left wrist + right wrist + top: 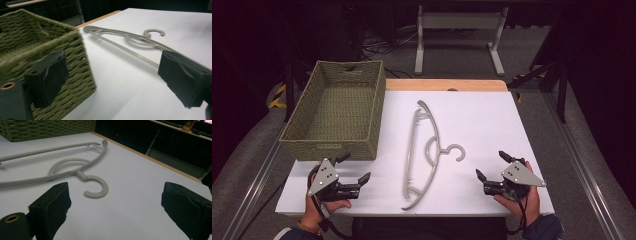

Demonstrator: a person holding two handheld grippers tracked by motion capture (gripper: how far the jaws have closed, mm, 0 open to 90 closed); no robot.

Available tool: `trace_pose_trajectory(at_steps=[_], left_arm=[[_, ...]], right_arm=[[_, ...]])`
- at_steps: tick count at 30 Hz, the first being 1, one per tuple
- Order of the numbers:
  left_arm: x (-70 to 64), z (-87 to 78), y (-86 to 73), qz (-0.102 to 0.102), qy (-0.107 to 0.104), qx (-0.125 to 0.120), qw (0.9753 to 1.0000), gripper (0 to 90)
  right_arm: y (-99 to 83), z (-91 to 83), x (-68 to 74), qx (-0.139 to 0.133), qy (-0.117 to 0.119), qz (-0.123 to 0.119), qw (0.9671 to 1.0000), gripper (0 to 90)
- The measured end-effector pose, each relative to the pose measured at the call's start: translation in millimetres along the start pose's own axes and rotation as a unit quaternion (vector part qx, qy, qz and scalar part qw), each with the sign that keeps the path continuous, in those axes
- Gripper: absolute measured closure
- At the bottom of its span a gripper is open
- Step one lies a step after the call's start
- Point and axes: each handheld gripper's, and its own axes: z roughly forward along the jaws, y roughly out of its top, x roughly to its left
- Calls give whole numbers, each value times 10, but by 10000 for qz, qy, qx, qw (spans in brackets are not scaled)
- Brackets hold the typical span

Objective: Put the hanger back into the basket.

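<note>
Two tongs sit low at the near edge of the table [492,120], one on each side of a grey hanger [422,155] that lies flat on the white top.

Far left: woven green basket [337,112], empty, open side up, its near wall just ahead of the left tongs [354,167]. Likely parked there as the drop spot, within short reach of that hand.

Left tongs: jaws spread wide, nothing between them. In the left gripper view they frame the basket corner [75,57] on one side and the hanger's straight bar [125,48] beyond. Aimed towards the hanger's near end, not touching it.

Centre: the hanger runs away from the person, bar towards the basket, hook [457,152] curling to the right. Apart from the basket, apart from both tongs.

Right tongs [492,165]: also wide, empty, pointing inward at the hook, which lies just ahead of them in the right gripper view [96,187]. My read: a two-handed pickup, one end each, since a long flat hanger would swing from a single grip.
</note>
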Motion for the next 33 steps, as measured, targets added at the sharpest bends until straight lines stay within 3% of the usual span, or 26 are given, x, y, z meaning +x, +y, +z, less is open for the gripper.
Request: trace_pose_trajectory(at_steps=[4,8,10,14,16,18,22,24,25,26,29,30,32,33], left_arm=[[-114,130,80,27,-353,156,9993,109],[-269,350,147,-39,-750,402,9964,109],[-300,390,160,-52,-789,419,9960,107],[-476,621,286,-24,-1119,614,9918,106],[-569,743,335,-16,-1154,821,9899,110],[-653,869,355,-6,-1334,981,9862,111],[-827,1129,398,178,-1352,1417,9805,157],[-868,1240,389,207,-1415,1624,9763,167],[-890,1302,378,219,-1342,1773,9747,190],[-906,1376,358,211,-1345,1931,9717,207],[-920,1480,318,181,-1392,2181,9658,260],[-920,1480,318,181,-1392,2181,9658,293],[-930,1529,298,165,-1560,2376,9586,326],[-939,1534,300,222,-1587,2417,9570,383]], right_arm=[[-14,23,-12,91,-12,35,10000,95],[-14,46,-23,191,-52,97,9998,99],[-12,58,-27,204,-52,113,9997,99],[-15,87,-28,270,-57,134,9995,102],[-14,102,-25,285,-42,99,9995,102],[-17,114,-23,300,-36,93,9995,106],[-21,134,-24,327,18,90,9994,108],[-24,136,-22,353,30,60,9994,108],[-25,137,-23,363,41,61,9993,108],[-27,140,-22,362,39,72,9993,108],[-36,151,-19,414,76,45,9991,109],[-38,154,-18,419,70,27,9991,110],[-42,157,-15,443,80,22,9990,111],[-43,159,-15,452,96,9,9989,111]])
